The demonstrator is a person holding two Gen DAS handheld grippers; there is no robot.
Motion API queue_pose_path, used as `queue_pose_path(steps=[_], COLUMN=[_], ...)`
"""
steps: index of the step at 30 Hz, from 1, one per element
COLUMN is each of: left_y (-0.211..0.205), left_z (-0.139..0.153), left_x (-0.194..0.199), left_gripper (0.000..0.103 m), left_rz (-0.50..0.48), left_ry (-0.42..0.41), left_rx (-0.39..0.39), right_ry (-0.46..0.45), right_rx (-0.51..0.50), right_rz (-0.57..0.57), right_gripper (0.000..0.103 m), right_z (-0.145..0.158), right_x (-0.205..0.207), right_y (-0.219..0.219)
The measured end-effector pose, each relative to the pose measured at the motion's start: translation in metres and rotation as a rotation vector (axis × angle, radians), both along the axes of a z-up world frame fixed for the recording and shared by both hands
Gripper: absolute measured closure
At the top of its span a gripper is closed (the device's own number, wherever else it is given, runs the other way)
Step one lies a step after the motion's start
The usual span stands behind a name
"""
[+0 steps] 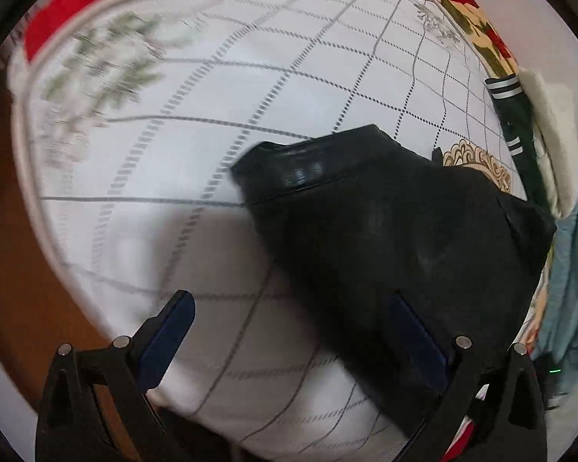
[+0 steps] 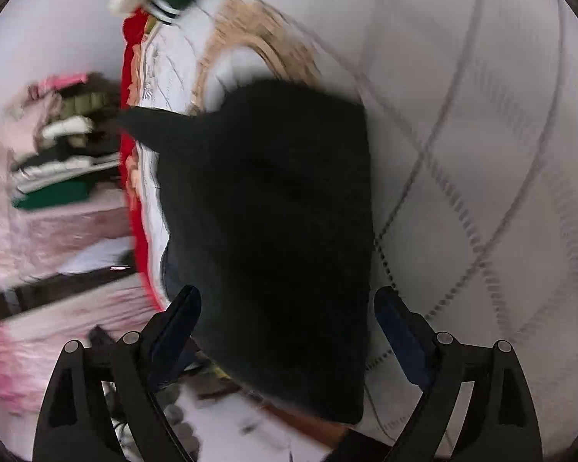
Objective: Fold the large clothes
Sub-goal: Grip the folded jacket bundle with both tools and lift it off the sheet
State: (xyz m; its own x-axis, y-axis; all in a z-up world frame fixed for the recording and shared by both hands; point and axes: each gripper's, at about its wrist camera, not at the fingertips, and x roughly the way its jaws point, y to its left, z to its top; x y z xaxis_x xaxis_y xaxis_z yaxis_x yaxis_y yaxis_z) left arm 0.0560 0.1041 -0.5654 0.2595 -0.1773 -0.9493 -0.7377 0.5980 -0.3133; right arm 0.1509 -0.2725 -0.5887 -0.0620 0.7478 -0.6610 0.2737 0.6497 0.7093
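Lying folded on the white checked bed sheet (image 1: pixel 250 77), your black garment (image 1: pixel 385 238) sits near its edge. Left tool (image 1: pixel 293 315) and right tool (image 2: pixel 287 308) both gape, released. Only your right view shows stacked clothes (image 2: pixel 57 154) beyond the bed.

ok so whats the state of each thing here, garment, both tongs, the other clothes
black garment: folded into a compact shape, lying on the white grid bedspread
left tongs: open, holding nothing
right tongs: open, holding nothing
green striped garment: lying at bed edge
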Motion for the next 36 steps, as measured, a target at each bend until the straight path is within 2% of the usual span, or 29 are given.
queue_pose_path(steps=[2, 5, 7, 8, 10, 11, 14, 15, 16, 17, 18, 20, 21, 27, 36], left_y=[-0.005, -0.001, 0.001, 0.002, 0.006, 0.006, 0.009, 0.010, 0.011, 0.012, 0.014, 0.022, 0.026, 0.030, 0.041], left_z=[-0.009, -0.011, -0.008, -0.007, -0.004, -0.005, -0.010, -0.008, -0.007, -0.005, 0.000, 0.007, 0.011, 0.041, 0.100], left_x=[0.011, 0.016, 0.021, 0.023, 0.026, 0.028, 0.033, 0.032, 0.032, 0.033, 0.033, 0.034, 0.035, 0.048, 0.071], left_gripper=[0.001, 0.002, 0.002, 0.002, 0.012, 0.023, 0.046, 0.054, 0.058, 0.066, 0.071, 0.078, 0.080, 0.085, 0.086], left_rz=[0.009, 0.026, 0.018, 0.016, 0.022, 0.022, 0.039, 0.039, 0.038, 0.041, 0.045, 0.053, 0.055, 0.018, 0.012], left_ry=[-0.020, -0.074, -0.114, -0.129, -0.157, -0.167, -0.186, -0.195, -0.205, -0.216, -0.226, -0.248, -0.254, -0.291, -0.356], left_rx=[-0.038, -0.036, -0.032, -0.035, -0.034, -0.036, -0.026, -0.015, -0.010, -0.001, 0.019, 0.021, 0.016, 0.041, 0.080], right_ry=[0.031, -0.006, -0.028, -0.031, -0.050, -0.059, -0.021, -0.021, -0.026, -0.045, -0.069, -0.050, -0.053, -0.079, -0.140], right_rx=[0.153, 0.186, 0.186, 0.198, 0.208, 0.197, 0.192, 0.192, 0.191, 0.169, 0.141, 0.176, 0.178, 0.186, 0.220], right_rz=[-0.021, -0.007, -0.008, -0.022, -0.018, -0.005, -0.018, -0.029, -0.030, -0.020, -0.016, -0.061, -0.064, -0.058, -0.013], right_gripper=[0.008, 0.007, 0.022, 0.036, 0.040, 0.039, 0.013, 0.007, 0.005, 0.007, 0.024, 0.040, 0.045, 0.055, 0.058], right_z=[-0.038, -0.046, -0.040, -0.037, -0.027, -0.025, -0.044, -0.047, -0.046, -0.042, -0.038, -0.038, -0.035, 0.001, 0.059], right_x=[-0.001, 0.008, 0.011, 0.011, 0.012, 0.012, 0.016, 0.020, 0.024, 0.027, 0.028, 0.029, 0.029, 0.036, 0.076], right_y=[0.009, 0.027, 0.031, 0.032, 0.035, 0.037, 0.042, 0.044, 0.049, 0.057, 0.061, 0.059, 0.060, 0.071, 0.092])
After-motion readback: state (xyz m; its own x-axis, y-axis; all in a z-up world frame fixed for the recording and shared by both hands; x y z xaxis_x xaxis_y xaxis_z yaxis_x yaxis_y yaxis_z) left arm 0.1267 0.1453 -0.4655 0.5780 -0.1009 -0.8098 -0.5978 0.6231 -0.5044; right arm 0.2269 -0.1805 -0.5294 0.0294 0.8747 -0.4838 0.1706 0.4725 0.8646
